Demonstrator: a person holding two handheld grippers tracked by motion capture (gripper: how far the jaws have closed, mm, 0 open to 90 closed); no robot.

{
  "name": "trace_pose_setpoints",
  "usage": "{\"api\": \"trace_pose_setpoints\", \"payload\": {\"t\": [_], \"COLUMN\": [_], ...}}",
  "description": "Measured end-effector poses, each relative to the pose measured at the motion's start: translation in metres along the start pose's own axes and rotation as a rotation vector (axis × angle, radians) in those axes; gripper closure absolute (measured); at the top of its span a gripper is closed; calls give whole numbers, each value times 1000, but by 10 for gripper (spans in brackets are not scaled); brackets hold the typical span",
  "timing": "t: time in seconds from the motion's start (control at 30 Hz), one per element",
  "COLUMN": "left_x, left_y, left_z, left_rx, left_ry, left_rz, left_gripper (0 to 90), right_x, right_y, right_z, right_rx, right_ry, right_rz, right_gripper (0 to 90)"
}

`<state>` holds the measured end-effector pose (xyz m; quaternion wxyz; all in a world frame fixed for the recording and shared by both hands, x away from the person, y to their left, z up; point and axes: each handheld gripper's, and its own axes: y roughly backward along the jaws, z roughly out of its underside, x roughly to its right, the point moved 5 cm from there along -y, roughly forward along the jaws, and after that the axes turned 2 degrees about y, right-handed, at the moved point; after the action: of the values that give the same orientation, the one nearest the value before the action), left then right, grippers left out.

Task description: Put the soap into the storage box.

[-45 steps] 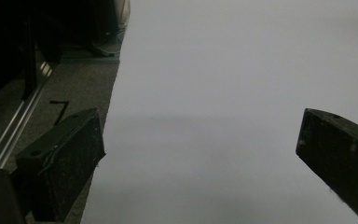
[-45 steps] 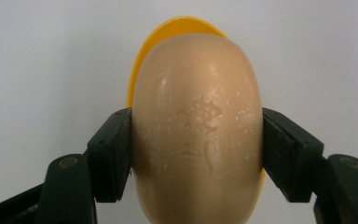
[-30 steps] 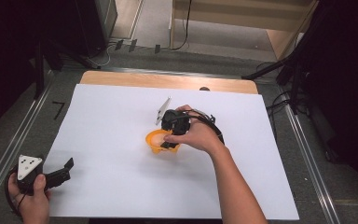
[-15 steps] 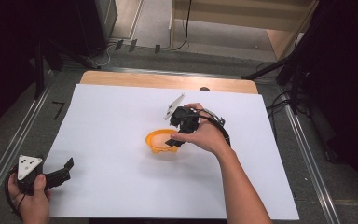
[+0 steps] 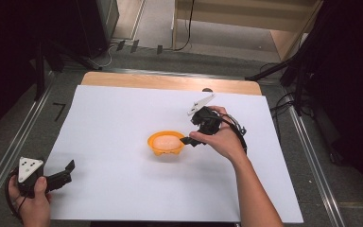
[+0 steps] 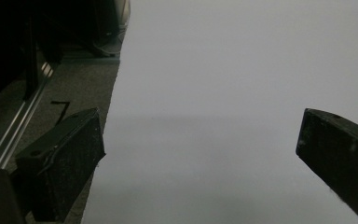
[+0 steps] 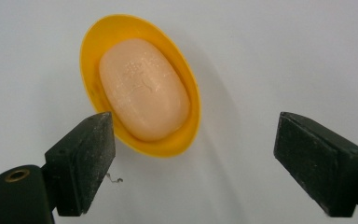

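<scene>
1. Desk (image 5: 123,118) covered by a white sheet; a strip of bare wood shows along its far edge.
2. Yellow oval dish (image 5: 166,143) sits near the middle of the sheet, slightly right of centre; in the right gripper view the dish (image 7: 140,81) lies on the white surface ahead of the jaws.
3. Pale peach bar of soap (image 5: 165,141) lies inside the dish; in the right gripper view the soap (image 7: 143,88) has embossed marks on top, too small to read.
4. Right gripper (image 5: 191,137) is held in the right hand (image 5: 222,139), just right of the dish, tilted down toward it; a grey plate sticks up on its far side.
5. Right jaws are spread wide, holding nothing; in the right gripper view the gripper (image 7: 193,156) has its left jaw just beside the dish's near rim and its right jaw well apart from it.
6. Left gripper (image 5: 66,171) is at the near left corner of the sheet, held low in the left hand (image 5: 33,203), well apart from the dish.
7. Left jaws are spread, nothing between them; in the left gripper view the gripper (image 6: 200,154) looks over the bare white sheet, with grey floor and a metal rail at left.
</scene>
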<state>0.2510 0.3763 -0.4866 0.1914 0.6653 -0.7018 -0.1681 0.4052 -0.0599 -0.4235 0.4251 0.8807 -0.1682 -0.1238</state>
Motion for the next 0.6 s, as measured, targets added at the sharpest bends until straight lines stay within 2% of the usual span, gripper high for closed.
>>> {"api": "trace_pose_setpoints", "payload": {"t": [0.17,0.43,0.6], "left_x": [0,0,0], "left_y": [0,0,0], "left_z": [0,0,0], "left_rx": [2,3,1], "left_ry": [1,4,0], "left_rz": [2,1,0], "left_gripper": [14,14,14], "right_x": [1,2,0], "right_y": [8,11,15], "right_z": [18,51,70], "right_rx": [17,30,71], "right_ry": [-50,-108,-146], "right_rz": [28,59,79], "right_gripper": [112,103,100]}}
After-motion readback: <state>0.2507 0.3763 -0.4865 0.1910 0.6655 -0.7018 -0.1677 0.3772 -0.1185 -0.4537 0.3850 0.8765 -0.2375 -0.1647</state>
